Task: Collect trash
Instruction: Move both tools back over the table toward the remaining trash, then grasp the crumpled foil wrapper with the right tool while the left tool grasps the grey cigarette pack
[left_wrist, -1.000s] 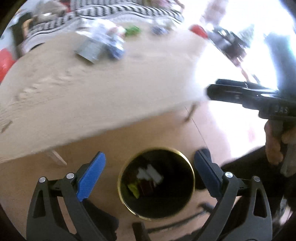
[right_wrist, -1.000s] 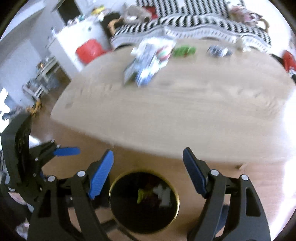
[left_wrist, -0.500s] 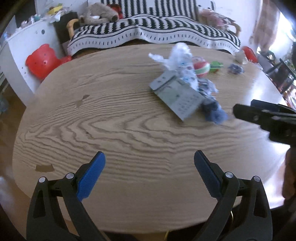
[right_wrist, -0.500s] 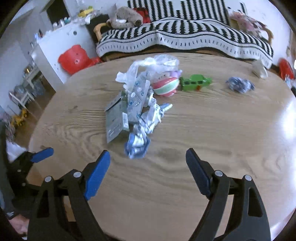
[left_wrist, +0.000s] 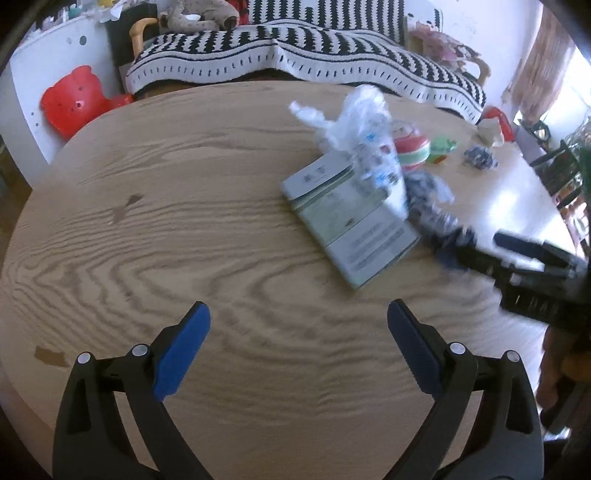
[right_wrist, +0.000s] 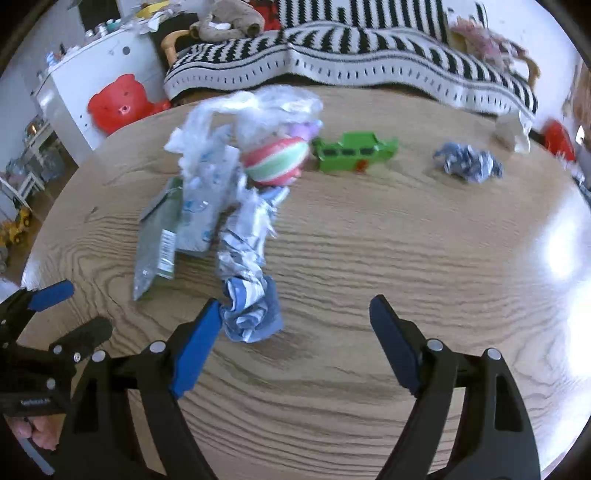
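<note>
Both tongs spread, nothing pinched. Right gripper (right_wrist: 295, 321) hangs over the blue-white crumpled wrapper (right_wrist: 251, 314) – lower centre of its view, just off the left-hand pad. Best bet: slide left to centre the wad, drop, then squeeze. Left gripper (left_wrist: 297, 332) over bare wooden table (left_wrist: 147, 240). Striped sofa (right_wrist: 369, 48) along frame top, w/ toys among the trash.

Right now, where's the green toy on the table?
In the right wrist view the green toy sits toward the far side of the wooden table, between the striped ball on its left and a crumpled blue wrapper on its right.
</note>
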